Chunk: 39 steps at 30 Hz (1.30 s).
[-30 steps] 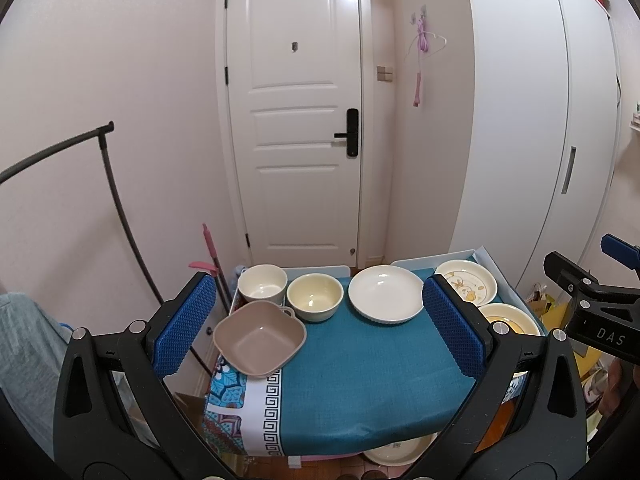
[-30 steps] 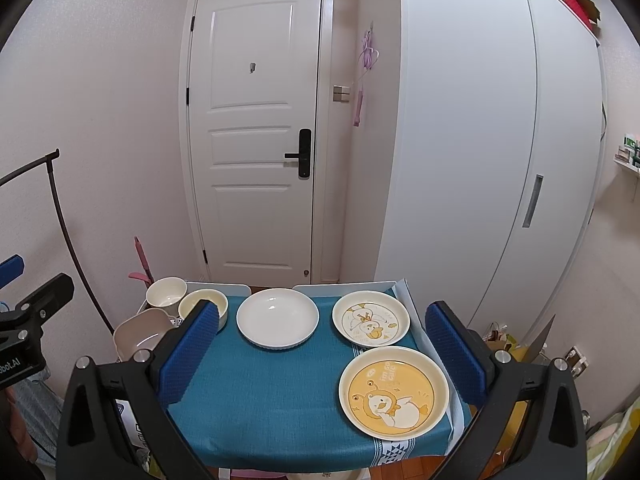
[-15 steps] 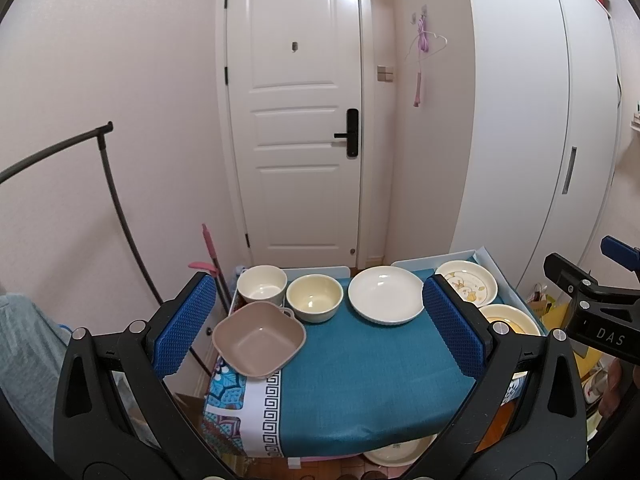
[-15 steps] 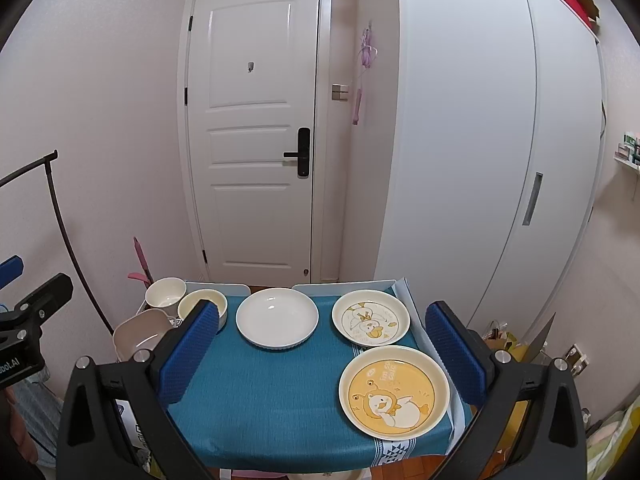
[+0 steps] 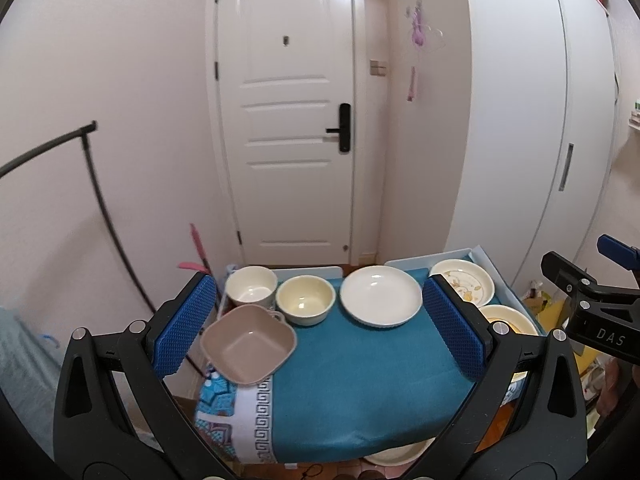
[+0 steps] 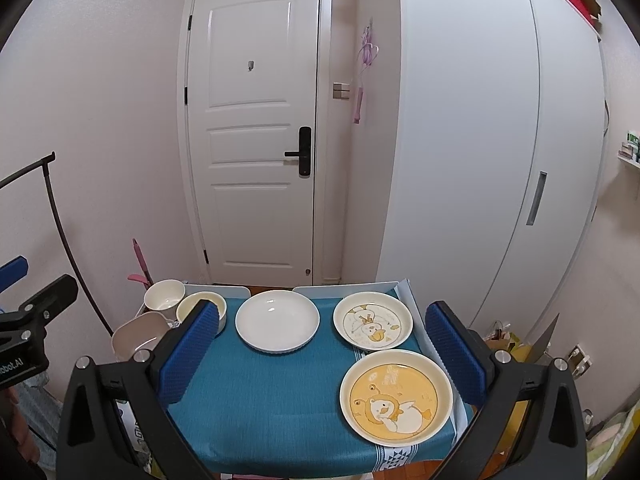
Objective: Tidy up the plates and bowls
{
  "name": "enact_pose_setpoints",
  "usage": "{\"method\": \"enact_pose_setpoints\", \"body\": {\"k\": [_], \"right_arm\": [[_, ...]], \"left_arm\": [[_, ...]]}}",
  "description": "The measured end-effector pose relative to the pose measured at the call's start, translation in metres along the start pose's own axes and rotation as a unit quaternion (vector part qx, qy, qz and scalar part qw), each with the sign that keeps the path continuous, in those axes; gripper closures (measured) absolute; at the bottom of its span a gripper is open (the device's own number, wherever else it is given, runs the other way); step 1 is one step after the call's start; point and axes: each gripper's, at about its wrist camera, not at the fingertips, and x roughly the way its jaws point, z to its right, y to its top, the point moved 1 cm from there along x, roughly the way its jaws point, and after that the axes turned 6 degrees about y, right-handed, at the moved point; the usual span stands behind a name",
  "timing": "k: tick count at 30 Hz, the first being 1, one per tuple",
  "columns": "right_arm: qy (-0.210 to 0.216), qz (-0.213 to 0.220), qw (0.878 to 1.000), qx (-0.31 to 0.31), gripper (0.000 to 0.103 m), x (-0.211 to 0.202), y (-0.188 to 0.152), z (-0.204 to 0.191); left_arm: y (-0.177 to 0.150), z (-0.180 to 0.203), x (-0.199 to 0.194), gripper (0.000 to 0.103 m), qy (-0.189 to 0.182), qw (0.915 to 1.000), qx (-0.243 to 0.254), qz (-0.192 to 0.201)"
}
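Left wrist view shows a white door [image 5: 294, 120] behind a table with a blue cloth [image 5: 352, 368]. Both the left gripper [image 5: 320, 328] and right gripper [image 6: 320, 356] hang apart above it, holding nothing. Empty bowls [image 5: 306, 300] and plates [image 6: 396, 394] lie on the cloth.

Both my tongs held up, spread wide, gripping nothing.

My left gripper [image 5: 320, 330] has its blue pads [image 5: 186, 324] far apart with nothing between them, black arms angling out toward the lower corners of its view. My right gripper [image 6: 322, 354] is spread just as wide, one ribbed pad [image 6: 454, 354] on each side. Each gripper shows at the edge of the other's camera: the right at the far right, the left at the far left.
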Motion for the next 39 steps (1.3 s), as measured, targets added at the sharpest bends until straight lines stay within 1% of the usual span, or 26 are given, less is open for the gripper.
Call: {"method": "enact_pose_setpoints", "body": {"k": [2,5,9,11,14,17,18,20,21,22,23,24,25,26,27,28,30,31,32,33,34,35,36,37,38,39], "right_arm": [[-0.005,-0.005,1.000,0.003,0.000,0.007,0.001,0.005],[-0.009,-0.019,1.000,0.014,0.000,0.022,0.000,0.018],[-0.024,-0.050,0.998,0.042,0.000,0.043,-0.014,0.047],[-0.035,-0.072,0.995,0.059,0.000,0.056,-0.024,0.066],[-0.034,-0.116,0.988,0.100,0.000,0.075,-0.052,0.103],[-0.033,-0.163,0.977,0.131,0.001,0.093,-0.085,0.138],[-0.031,-0.177,0.974,0.138,0.006,0.100,-0.096,0.150],[-0.024,-0.205,0.967,0.148,0.014,0.111,-0.113,0.169],[-0.016,-0.223,0.962,0.157,0.019,0.118,-0.125,0.183],[-0.008,-0.235,0.958,0.164,0.022,0.126,-0.132,0.194],[0.004,-0.249,0.953,0.173,0.029,0.134,-0.141,0.206],[0.015,-0.258,0.949,0.178,0.032,0.140,-0.146,0.213],[0.032,-0.272,0.944,0.184,0.037,0.149,-0.154,0.223],[0.047,-0.283,0.940,0.185,0.042,0.154,-0.161,0.231],[0.062,-0.292,0.936,0.184,0.047,0.161,-0.165,0.237],[0.074,-0.301,0.933,0.181,0.049,0.167,-0.168,0.242],[0.097,-0.312,0.929,0.172,0.055,0.181,-0.173,0.252],[0.106,-0.316,0.927,0.170,0.056,0.185,-0.175,0.256],[0.114,-0.321,0.925,0.169,0.060,0.191,-0.177,0.261],[0.124,-0.326,0.922,0.165,0.067,0.197,-0.178,0.265],[0.133,-0.328,0.921,0.162,0.070,0.203,-0.178,0.269],[0.140,-0.330,0.920,0.159,0.072,0.206,-0.178,0.271],[0.145,-0.332,0.919,0.155,0.076,0.210,-0.180,0.273],[0.151,-0.337,0.917,0.150,0.078,0.214,-0.180,0.274],[0.153,-0.342,0.915,0.147,0.080,0.218,-0.180,0.273],[0.155,-0.347,0.914,0.143,0.083,0.220,-0.181,0.273]], "left_arm": [[0.005,0.007,0.014,0.001,-0.013,0.9999,0.007,-0.009],[0.008,0.025,0.044,0.000,-0.041,0.9984,0.022,-0.033],[-0.001,0.058,0.088,0.001,-0.087,0.9922,0.048,-0.075],[-0.012,0.078,0.111,0.000,-0.109,0.9869,0.062,-0.101],[-0.032,0.113,0.144,0.001,-0.140,0.9760,0.075,-0.148],[-0.059,0.146,0.174,0.001,-0.173,0.9606,0.084,-0.201],[-0.070,0.161,0.185,0.001,-0.181,0.9539,0.090,-0.221],[-0.091,0.185,0.201,0.002,-0.189,0.9441,0.094,-0.253],[-0.101,0.196,0.209,0.002,-0.192,0.9382,0.095,-0.272],[-0.110,0.207,0.217,0.004,-0.195,0.9328,0.093,-0.289],[-0.119,0.214,0.225,0.008,-0.194,0.9292,0.090,-0.302],[-0.130,0.224,0.234,0.010,-0.191,0.9228,0.084,-0.323],[-0.140,0.228,0.241,0.015,-0.191,0.9169,0.078,-0.342],[-0.149,0.236,0.247,0.021,-0.188,0.9129,0.073,-0.355],[-0.156,0.244,0.252,0.025,-0.183,0.9094,0.069,-0.367],[-0.164,0.248,0.256,0.029,-0.180,0.9066,0.066,-0.376],[-0.172,0.257,0.259,0.032,-0.168,0.9044,0.060,-0.388],[-0.173,0.258,0.259,0.036,-0.163,0.9032,0.057,-0.393],[-0.179,0.263,0.264,0.041,-0.158,0.9028,0.054,-0.396],[-0.182,0.267,0.266,0.044,-0.154,0.9023,0.052,-0.399],[-0.183,0.267,0.266,0.049,-0.152,0.9014,0.050,-0.403],[-0.185,0.268,0.266,0.055,-0.148,0.9005,0.049,-0.406],[-0.188,0.271,0.267,0.057,-0.143,0.8996,0.049,-0.410],[-0.187,0.272,0.266,0.059,-0.137,0.9017,0.051,-0.407],[-0.187,0.273,0.265,0.067,-0.135,0.9015,0.051,-0.408],[-0.187,0.275,0.265,0.069,-0.139,0.9001,0.046,-0.410]]}}
